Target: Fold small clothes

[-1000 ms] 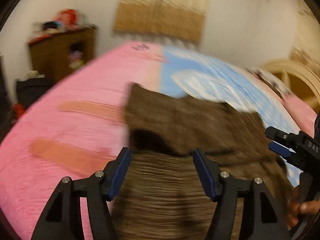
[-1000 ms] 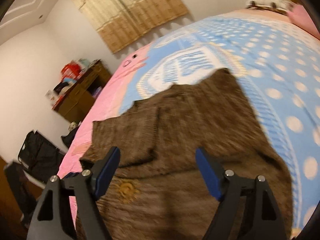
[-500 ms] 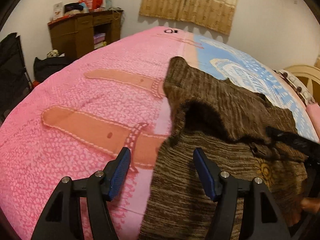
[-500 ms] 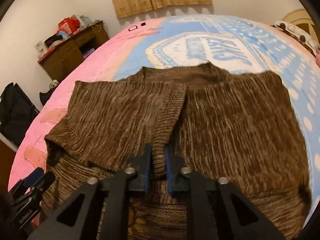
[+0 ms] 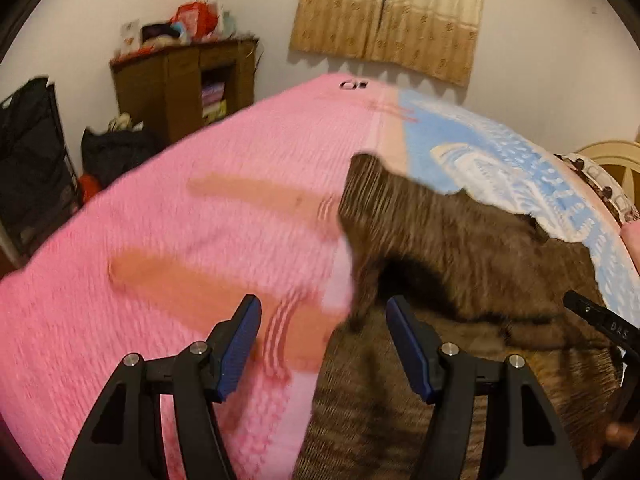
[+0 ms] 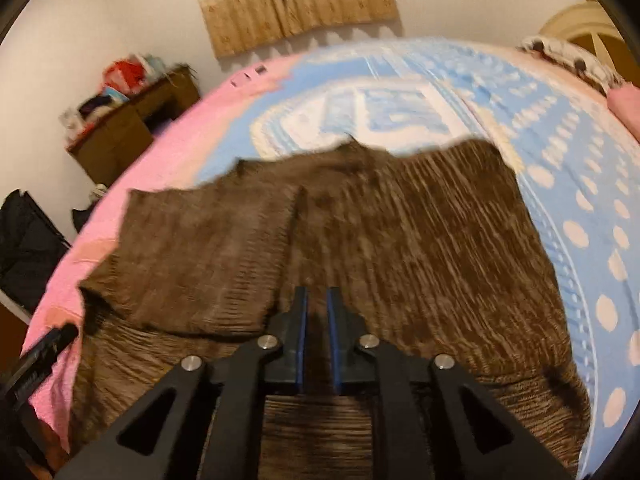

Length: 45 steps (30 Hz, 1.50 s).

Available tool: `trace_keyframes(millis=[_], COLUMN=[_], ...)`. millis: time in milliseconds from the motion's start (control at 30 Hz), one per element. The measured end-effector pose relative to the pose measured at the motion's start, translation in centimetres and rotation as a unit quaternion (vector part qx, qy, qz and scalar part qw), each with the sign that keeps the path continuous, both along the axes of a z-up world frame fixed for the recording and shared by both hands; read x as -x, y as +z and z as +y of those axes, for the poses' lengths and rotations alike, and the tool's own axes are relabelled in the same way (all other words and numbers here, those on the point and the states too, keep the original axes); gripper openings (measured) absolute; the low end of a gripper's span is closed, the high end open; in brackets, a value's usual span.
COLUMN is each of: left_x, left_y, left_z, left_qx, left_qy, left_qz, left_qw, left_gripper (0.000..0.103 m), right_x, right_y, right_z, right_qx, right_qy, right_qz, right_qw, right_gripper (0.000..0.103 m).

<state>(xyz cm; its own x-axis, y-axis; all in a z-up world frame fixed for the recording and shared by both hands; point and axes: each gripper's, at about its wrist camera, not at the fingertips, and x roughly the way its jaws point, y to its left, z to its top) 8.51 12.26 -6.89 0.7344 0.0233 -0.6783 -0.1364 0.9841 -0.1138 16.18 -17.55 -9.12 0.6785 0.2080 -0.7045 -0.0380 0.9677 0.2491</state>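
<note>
- we hold the left gripper (image 5: 324,344) with its jaws spread wide; nothing sits between the pads, and they touch nothing.
- the sweater (image 5: 460,240) lies ahead and to the right of the left gripper, on the blanket (image 5: 160,240). its near left edge runs just under the right pad.
- a folded-over part of the sweater ends in a raised corner ahead of the left gripper, slightly right of centre.
- ahead and left of the left gripper we see only pink blanket with orange bars.
- the right gripper (image 6: 316,320) has its jaws narrow and opening. a narrow gap shows between the blue pads (image 6: 332,340).
- the frames are blurred; we cannot tell whether knit lies in that gap or only behind it.
- the sweater (image 6: 400,240) fills the area directly ahead of the right gripper, and under it. a folded flap lies ahead to the left, its inner edge running toward the jaws.
- beyond the sweater, ahead of the right gripper, the blanket is blue with white dots (image 6: 560,180).
- each gripper shows at the edge of the other's view: the right one at the far right of the left view (image 5: 600,320), the left one at the lower left of the right view (image 6: 40,352).
- a cabinet (image 5: 180,84) and a curtain (image 5: 388,12) stand far ahead, past the bed.
</note>
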Motion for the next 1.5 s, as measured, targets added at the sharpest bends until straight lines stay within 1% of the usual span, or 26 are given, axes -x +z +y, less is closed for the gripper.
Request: trace_keyframes(millis=[33,67,100,133,200,233,267,333,367,400,433,500,533,567,667,767,800,867,900,967,1033,1067,1200,1333,1400,1500], left_x=[-0.5,-1.1,-1.6,-1.9,-3.4,-3.7,-4.0,-3.5,-3.0,-2.5,-2.0,-1.2,-1.0,-0.9,-2.6,-5.2,-6.1,-8.0,-8.4,-8.8,-7.8,-6.9,-3.0,2.4,5.3,8.2], left_y=[0.1,0.1,-0.2,-0.3,-1.7,-2.1,-3.0,-2.8,-2.6,-2.5,-2.6,-2.2,-1.9,-1.3,1.2,2.2,2.0,0.1,-1.1,-3.2,-3.2,-2.5,0.6,2.4,2.5,1.9], left_z=[-0.1,-0.3,-0.5,-0.4,0.1,0.5,1.6,2.7,3.1,3.8,4.7,6.2,6.5,6.7,5.9,3.8,3.3,1.6,1.1,1.4,2.2,2.8,4.5,6.7,7.6,8.3], left_qx=[-0.003,-0.001,-0.001,-0.006,-0.038,-0.040,-0.032,-0.007,-0.023,-0.045,-0.037,-0.006,-0.003,-0.003,0.000,0.020,0.018,-0.018,-0.030,-0.032,-0.022,-0.019,-0.019,-0.026,-0.033,-0.026], left_qy=[-0.006,-0.013,-0.013,-0.007,0.042,0.058,0.087,0.099,0.118,0.141,0.144,0.135,0.135,0.136,0.112,0.062,0.049,0.043,0.042,0.040,0.031,0.026,-0.014,-0.039,-0.040,-0.061], left_qz=[0.006,0.015,0.019,0.023,0.049,0.059,0.071,0.055,0.054,0.063,0.067,0.063,0.059,0.049,0.012,-0.011,-0.009,0.026,0.048,0.085,0.073,0.067,0.025,-0.015,-0.022,-0.017], left_qw=[1.0000,0.9998,0.9997,0.9997,0.9972,0.9958,0.9931,0.9935,0.9913,0.9870,0.9866,0.9888,0.9891,0.9895,0.9937,0.9978,0.9986,0.9986,0.9975,0.9951,0.9966,0.9972,0.9994,0.9988,0.9984,0.9977], left_gripper=[0.066,0.066,0.066,0.066,0.066,0.066,0.069,0.070,0.070,0.070,0.070,0.070,0.070,0.070,0.070,0.070,0.070,0.070,0.070,0.070,0.070,0.070,0.070,0.072,0.072,0.072], right_x=[0.3,0.5,0.7,0.9,0.6,0.3,-0.2,-1.0,-1.4,-1.6,-1.5,-1.8,-1.6,-1.6,-1.4,-3.2,-4.1,-6.1,-6.5,-8.0,-7.1,-6.1,-0.5,8.5,13.2,18.8], right_y=[0.6,1.3,1.7,2.1,2.6,2.5,1.9,-0.3,-1.3,-2.0,-2.0,-1.7,-1.6,-1.2,0.6,1.6,1.4,0.3,-0.4,-2.4,-1.4,-0.1,4.5,9.3,11.1,12.2], right_z=[0.4,0.8,1.1,1.3,2.4,3.1,4.0,5.0,5.1,5.0,4.4,2.8,2.6,2.2,1.1,1.6,2.1,3.3,3.5,3.3,2.2,1.0,-3.6,-8.6,-10.5,-12.7], right_qx=[-0.007,-0.026,-0.039,-0.050,-0.050,-0.044,-0.039,-0.031,-0.017,-0.002,-0.005,-0.013,-0.013,-0.004,-0.017,-0.014,-0.017,0.001,0.007,0.023,0.025,0.028,-0.012,0.005,0.013,0.010], right_qy=[0.008,0.019,0.023,0.026,0.044,0.058,0.073,0.100,0.099,0.097,0.095,0.075,0.072,0.062,0.040,0.026,0.031,0.040,0.043,0.031,0.009,-0.018,-0.042,-0.072,-0.091,-0.103], right_qz=[-0.013,-0.026,-0.035,-0.048,-0.056,-0.047,-0.033,0.003,0.017,0.022,0.012,0.031,0.034,0.037,-0.006,-0.017,-0.015,-0.008,0.002,0.032,0.025,0.009,-0.057,-0.128,-0.152,-0.157], right_qw=[1.000,0.999,0.998,0.997,0.996,0.996,0.996,0.995,0.995,0.995,0.995,0.997,0.997,0.997,0.999,0.999,0.999,0.999,0.999,0.999,0.999,0.999,0.997,0.989,0.984,0.982], right_gripper=[0.040,0.064,0.071,0.071,0.058,0.043,0.035,0.027,0.018,0.014,0.011,0.011,0.016,0.027,0.029,0.029,0.030,0.044,0.045,0.038,0.039,0.045,0.046,0.067,0.067,0.067])
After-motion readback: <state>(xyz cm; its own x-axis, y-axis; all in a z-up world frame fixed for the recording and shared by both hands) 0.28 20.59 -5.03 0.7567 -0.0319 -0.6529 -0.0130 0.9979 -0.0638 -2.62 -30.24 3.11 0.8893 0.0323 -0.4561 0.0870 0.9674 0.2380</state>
